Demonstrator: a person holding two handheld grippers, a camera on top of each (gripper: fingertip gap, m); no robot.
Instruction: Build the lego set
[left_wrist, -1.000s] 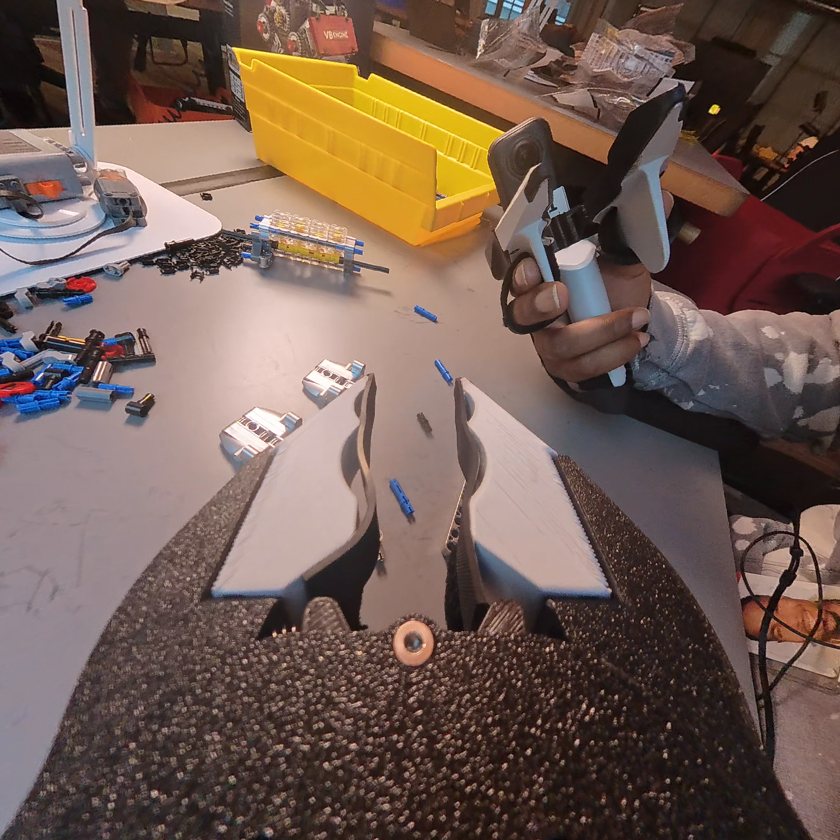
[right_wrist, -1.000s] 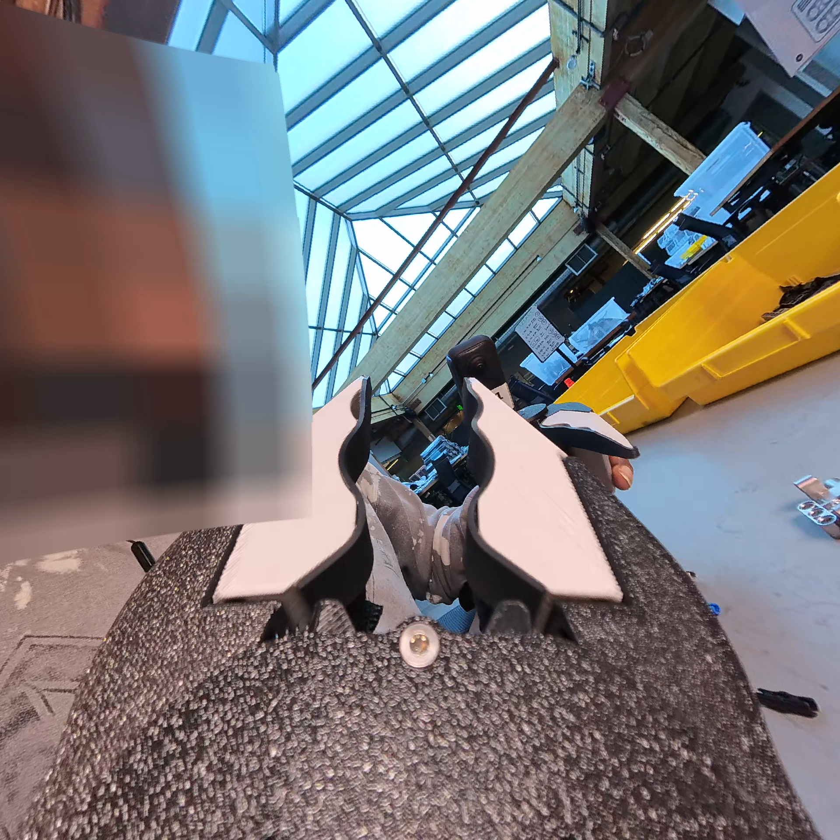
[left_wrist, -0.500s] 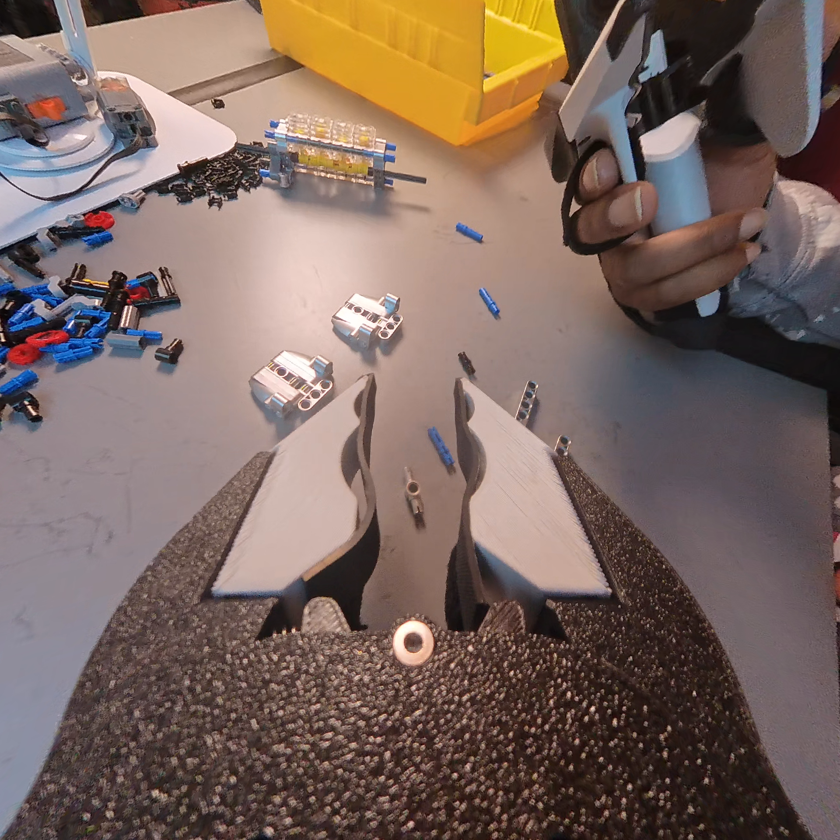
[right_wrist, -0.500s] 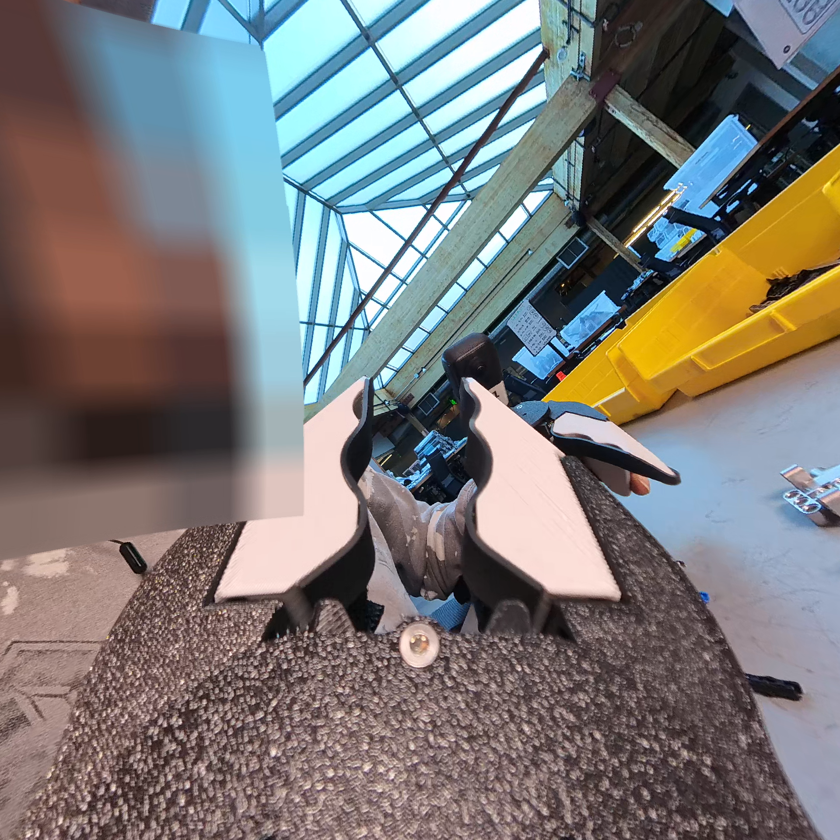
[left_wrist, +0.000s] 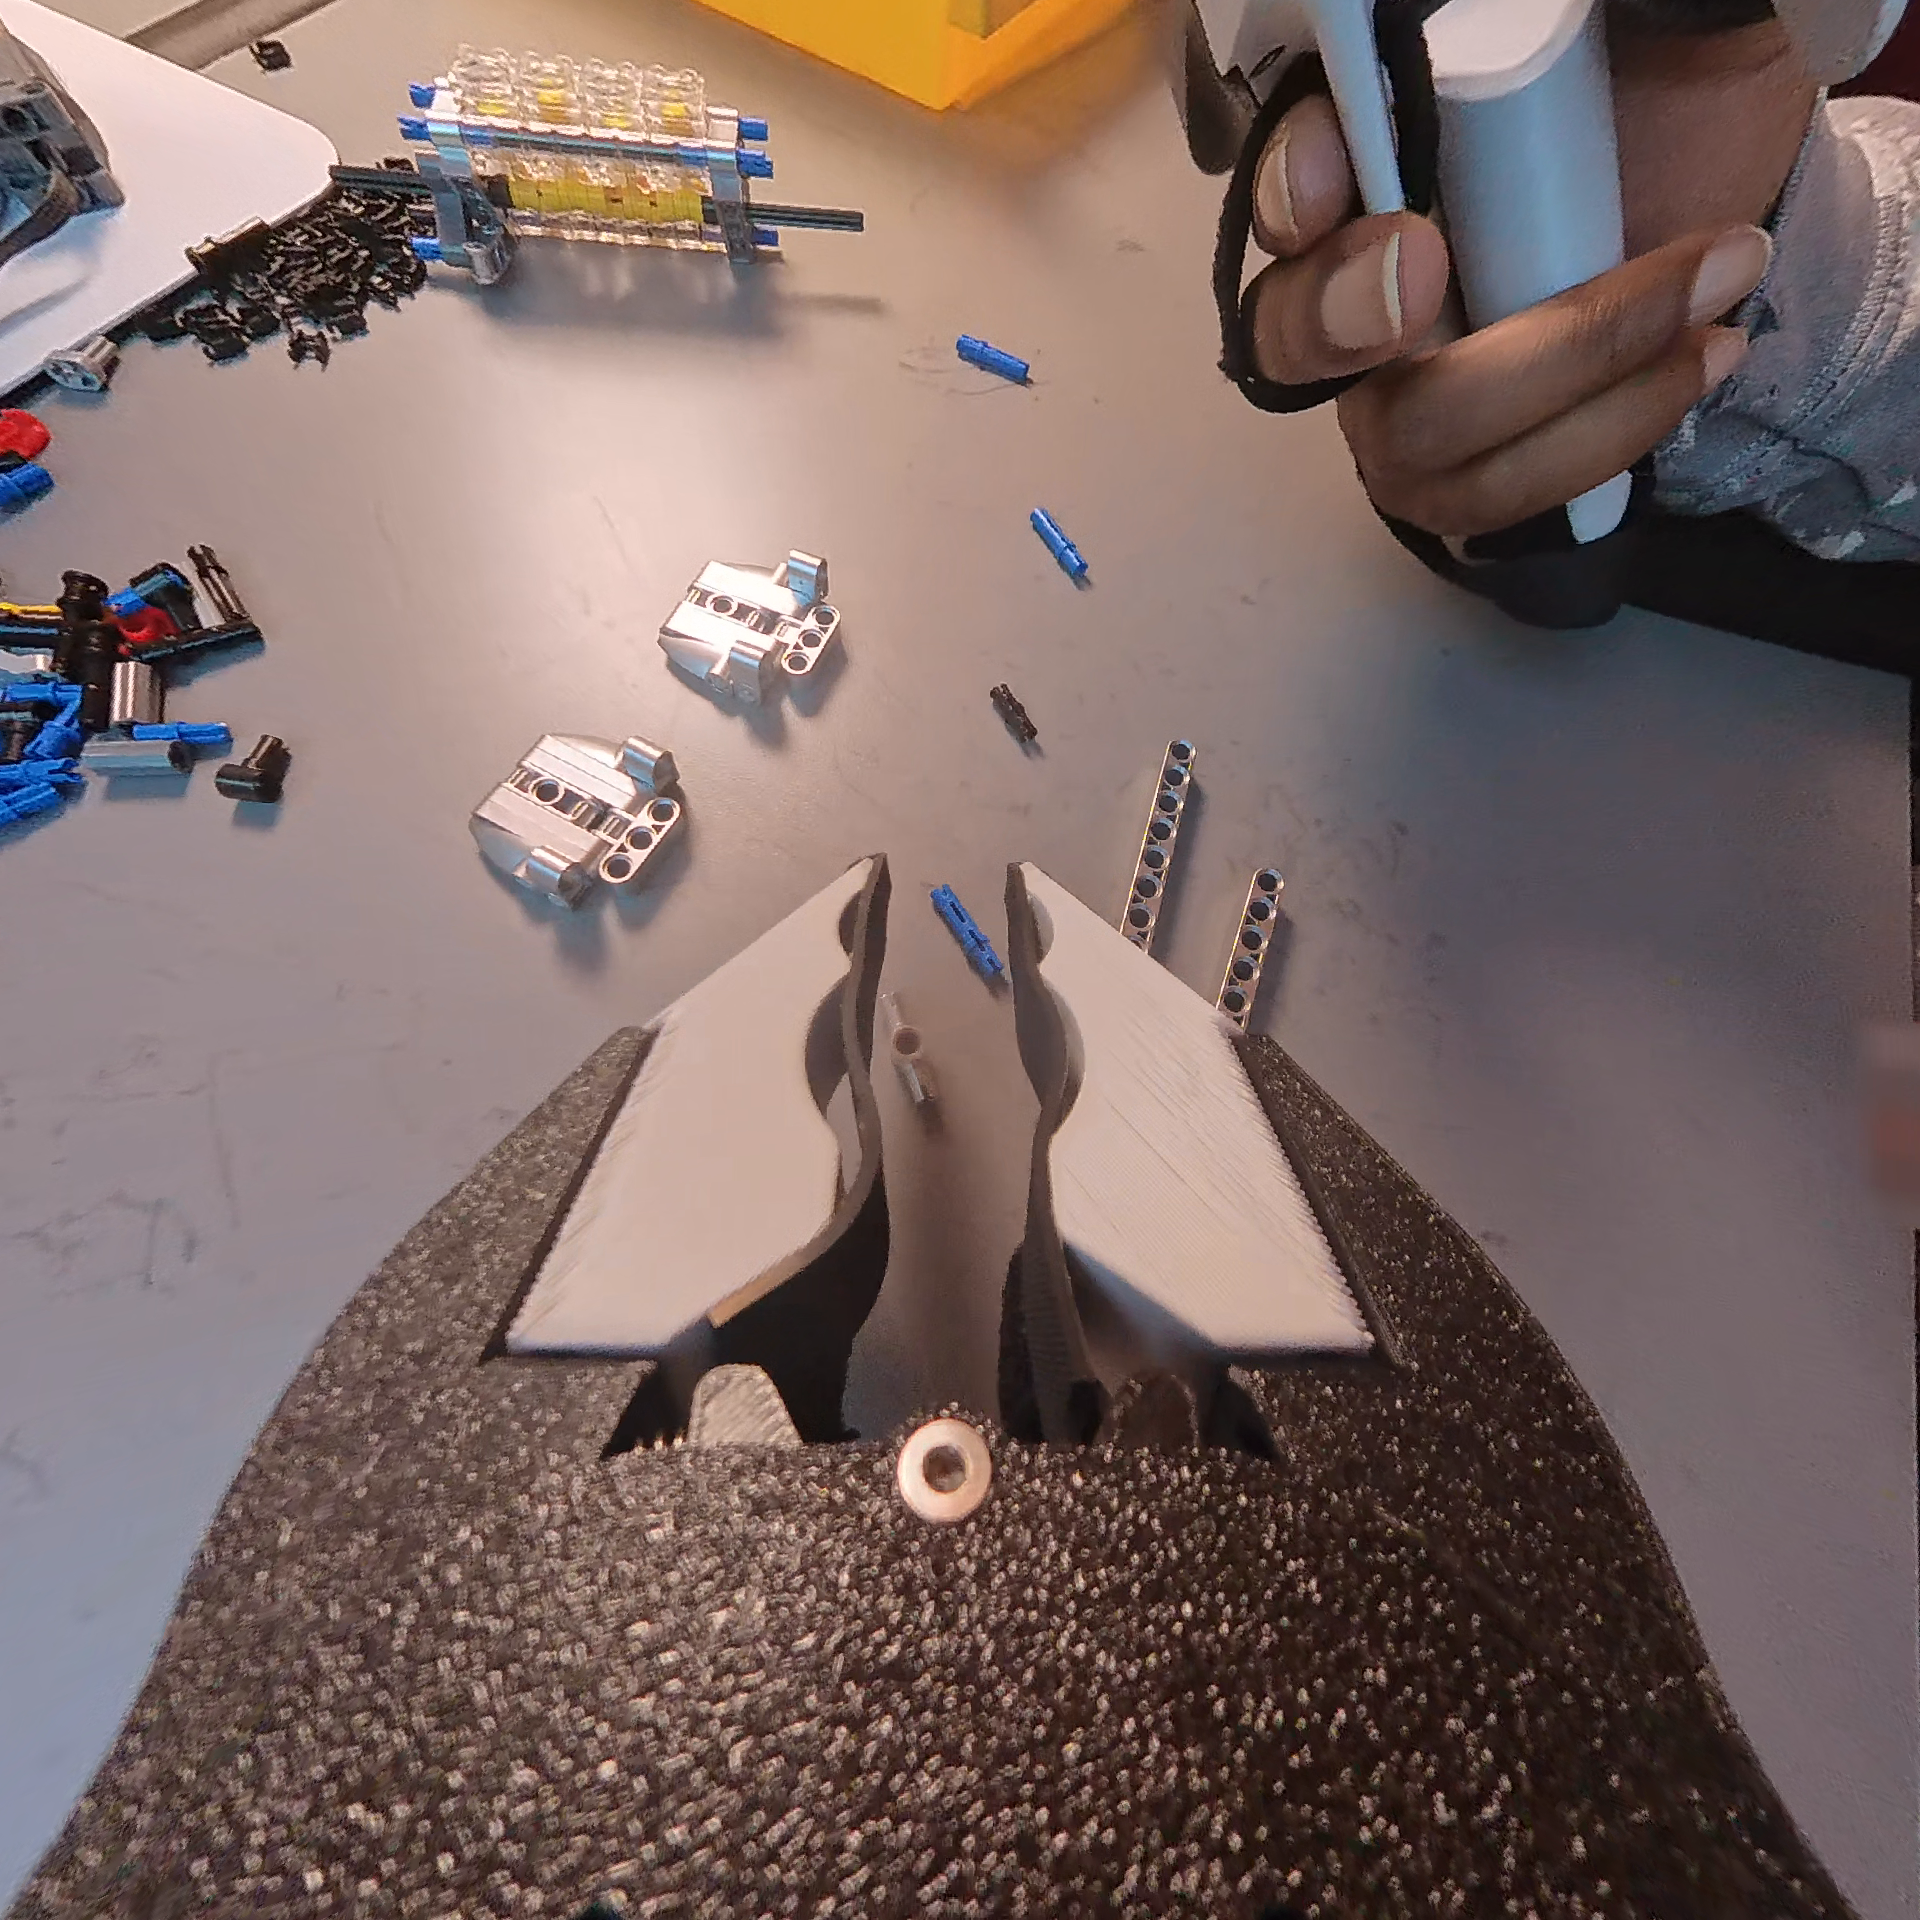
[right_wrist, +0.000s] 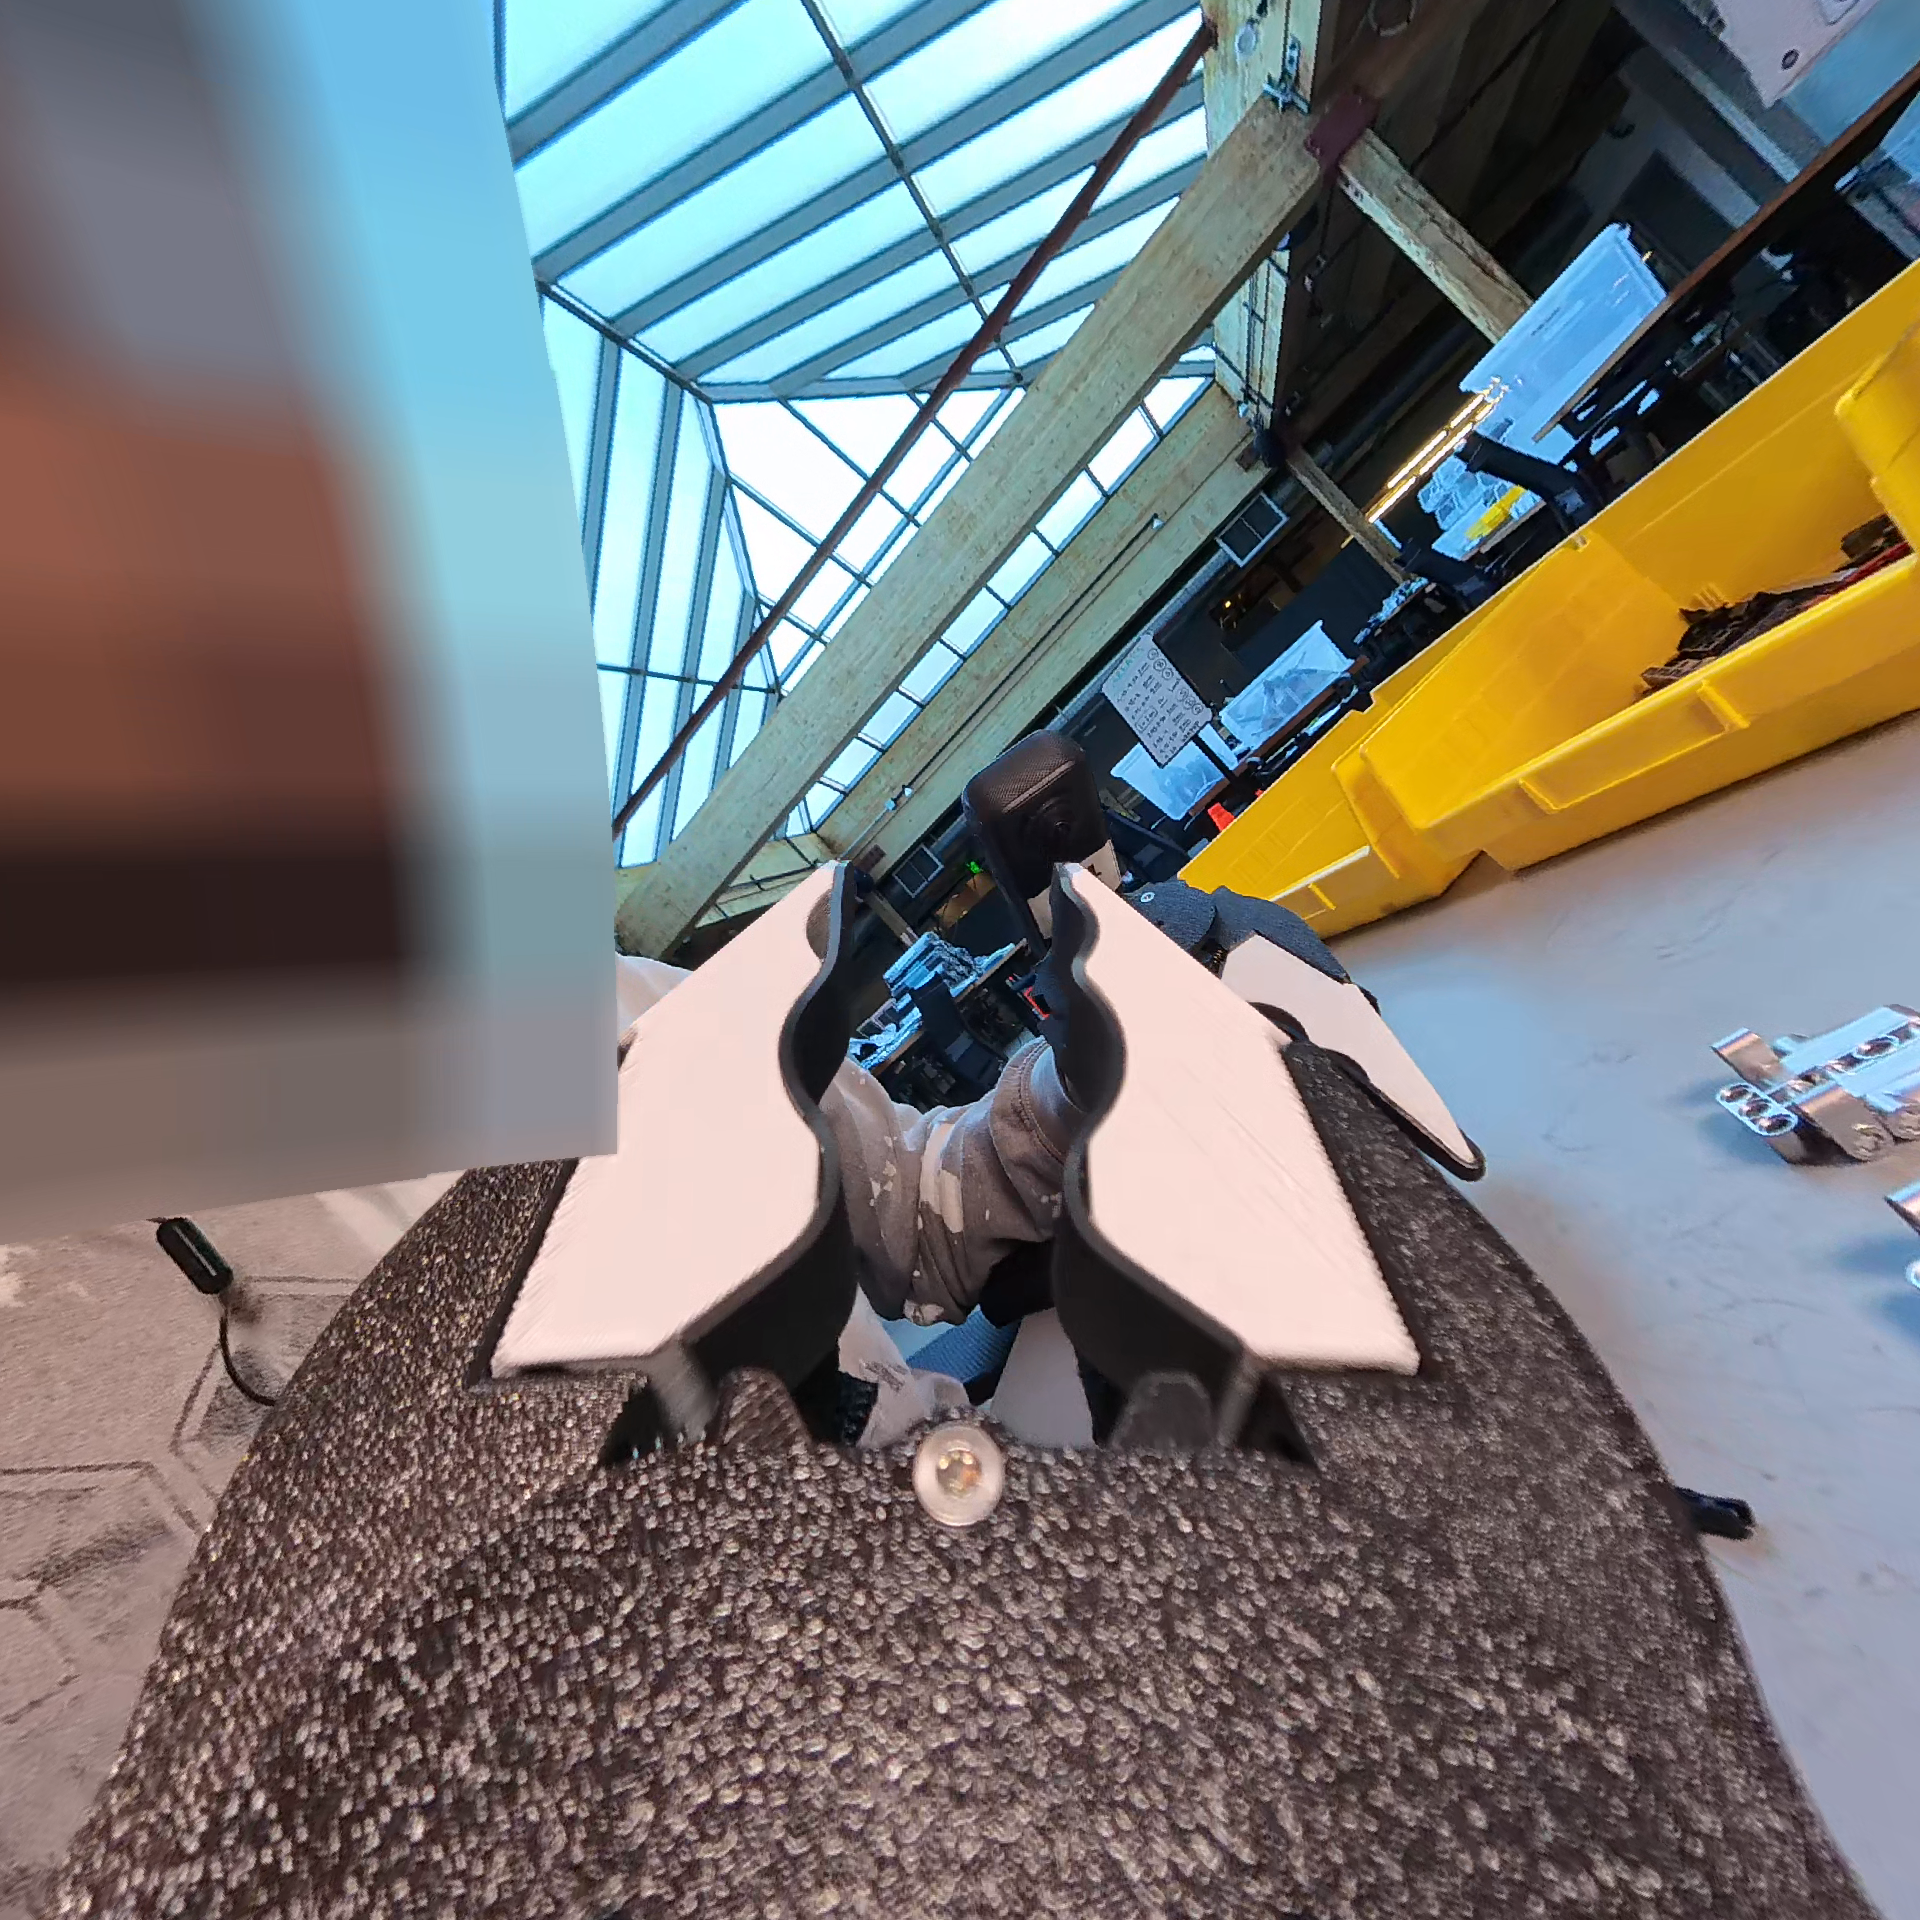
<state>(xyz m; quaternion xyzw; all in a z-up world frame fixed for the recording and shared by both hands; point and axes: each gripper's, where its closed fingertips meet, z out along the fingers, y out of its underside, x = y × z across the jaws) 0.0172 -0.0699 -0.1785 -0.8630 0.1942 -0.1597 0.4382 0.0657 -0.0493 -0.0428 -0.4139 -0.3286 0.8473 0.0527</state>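
The left hand-held gripper hovered spread and empty over a blue pin and a grey connector on the counter, where closing might flick either away, while the right hand-held gripper stood spread, aloft.

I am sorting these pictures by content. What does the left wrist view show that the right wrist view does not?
Only the left wrist view shows the blue pin and small grey connector lying between the open left gripper, plus two grey beams.

Only the right wrist view shows the glass roof beyond the open, empty right gripper.

Both show the grey table, a yellow bin and silver panels.
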